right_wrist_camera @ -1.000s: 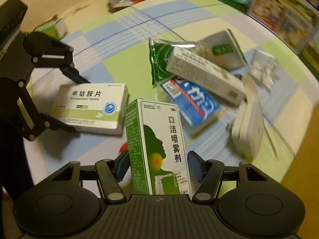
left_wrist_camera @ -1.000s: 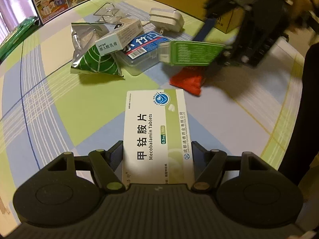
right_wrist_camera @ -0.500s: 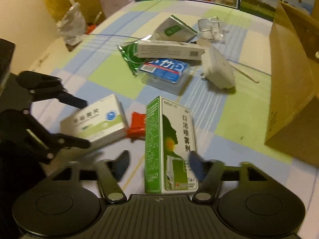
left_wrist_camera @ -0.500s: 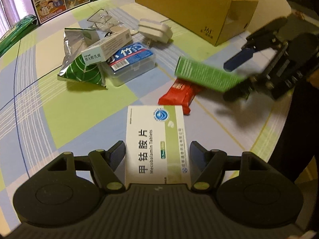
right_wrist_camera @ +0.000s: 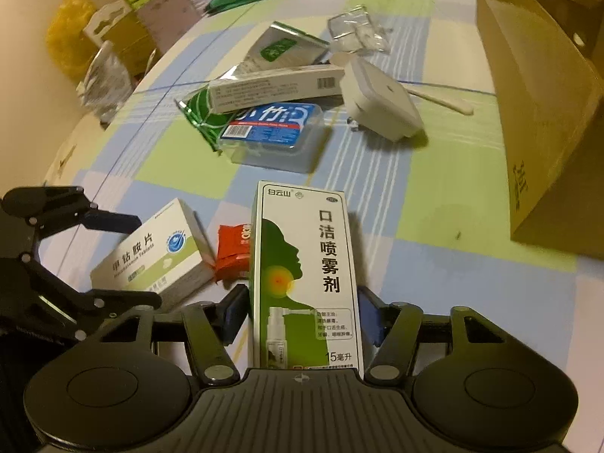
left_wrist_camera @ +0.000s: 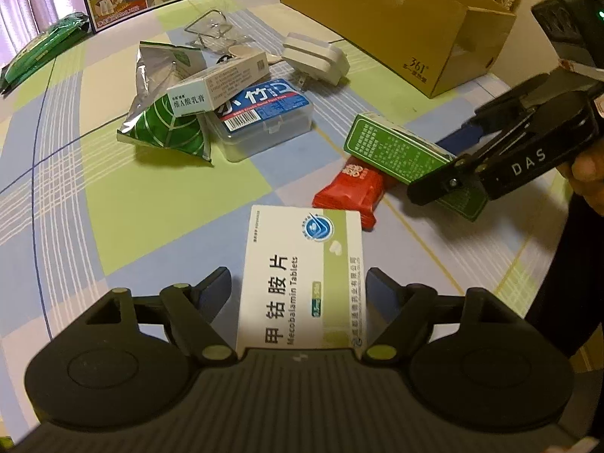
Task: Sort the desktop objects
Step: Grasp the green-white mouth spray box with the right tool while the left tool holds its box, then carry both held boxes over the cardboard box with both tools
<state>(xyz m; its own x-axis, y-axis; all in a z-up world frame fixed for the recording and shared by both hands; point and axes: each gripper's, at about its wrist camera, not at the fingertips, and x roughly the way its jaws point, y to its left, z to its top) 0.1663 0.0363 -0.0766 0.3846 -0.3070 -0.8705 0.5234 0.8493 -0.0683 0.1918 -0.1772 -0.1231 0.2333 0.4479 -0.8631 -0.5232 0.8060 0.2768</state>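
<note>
My left gripper (left_wrist_camera: 302, 287) is shut on a white and green tablets box (left_wrist_camera: 302, 264), held low over the checked tablecloth. From the right wrist view this box (right_wrist_camera: 151, 253) shows at the lower left between the left gripper's fingers (right_wrist_camera: 113, 222). My right gripper (right_wrist_camera: 304, 313) is shut on a tall green and white mouth spray box (right_wrist_camera: 302, 264). In the left wrist view the right gripper (left_wrist_camera: 449, 154) holds that spray box (left_wrist_camera: 392, 151) tilted just above a red packet (left_wrist_camera: 351, 192) that lies on the cloth.
A pile sits mid-table: a clear case with a blue label (left_wrist_camera: 264, 117), a long white carton (left_wrist_camera: 219, 87) and a green foil pouch (left_wrist_camera: 166, 128). Behind it lies a white plug adapter (left_wrist_camera: 315, 58). An open cardboard box (left_wrist_camera: 396, 19) stands at the far right.
The right gripper has carried the spray box away from the pile, rightward and down over the red packet. The left gripper with the tablets box has drawn back slightly.
</note>
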